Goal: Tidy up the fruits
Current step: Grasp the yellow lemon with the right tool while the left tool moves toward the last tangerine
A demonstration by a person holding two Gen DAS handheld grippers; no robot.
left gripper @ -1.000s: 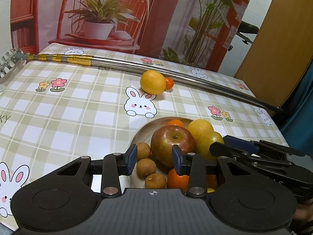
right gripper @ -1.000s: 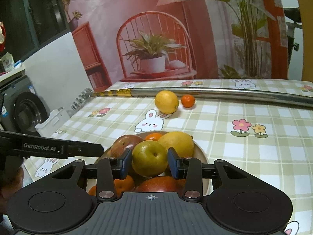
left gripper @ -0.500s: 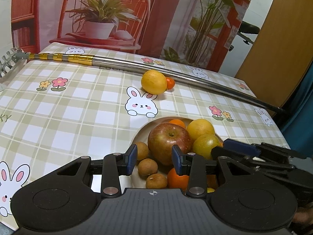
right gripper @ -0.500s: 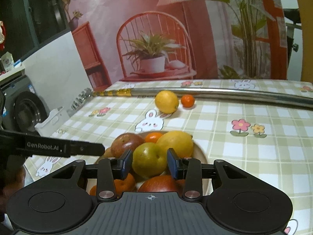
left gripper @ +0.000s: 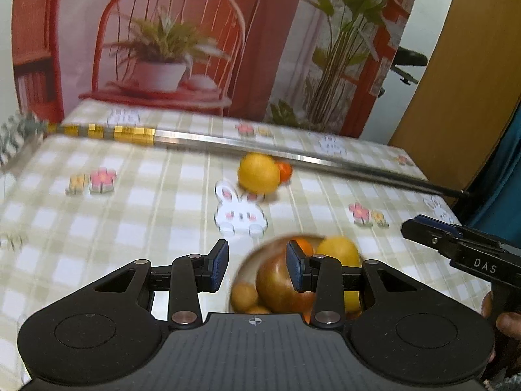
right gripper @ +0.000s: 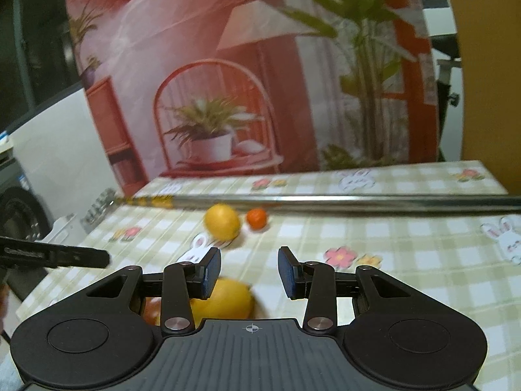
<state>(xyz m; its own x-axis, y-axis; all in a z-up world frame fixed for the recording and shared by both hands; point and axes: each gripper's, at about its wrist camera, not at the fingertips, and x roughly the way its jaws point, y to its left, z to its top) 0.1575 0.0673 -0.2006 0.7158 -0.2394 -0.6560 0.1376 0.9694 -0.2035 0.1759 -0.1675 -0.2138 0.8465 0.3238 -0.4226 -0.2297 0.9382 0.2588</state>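
A bowl (left gripper: 243,268) on the checked tablecloth holds a red apple (left gripper: 276,285), a yellow fruit (left gripper: 338,249), small brown fruits (left gripper: 244,295) and an orange (left gripper: 305,244). My left gripper (left gripper: 257,265) hovers open above the bowl's left rim with nothing between its fingers. My right gripper (right gripper: 249,270) is open and empty too, above the bowl's right side, where a yellow fruit (right gripper: 224,299) and the apple (right gripper: 151,309) show below its left finger. A lemon (left gripper: 259,172) and a small tangerine (left gripper: 285,171) lie on the cloth beyond the bowl.
A long metal pole (left gripper: 293,154) with a gold-banded end crosses the table behind the lemon. In the left wrist view the right gripper's fingers (left gripper: 456,244) reach in from the right, with a hand (left gripper: 508,322) behind them. A printed backdrop stands past the far table edge.
Both grippers have risen and pulled back from the bowl, which now sits lower in both views. The yellow-green fruit that was between my right fingers is no longer between them.
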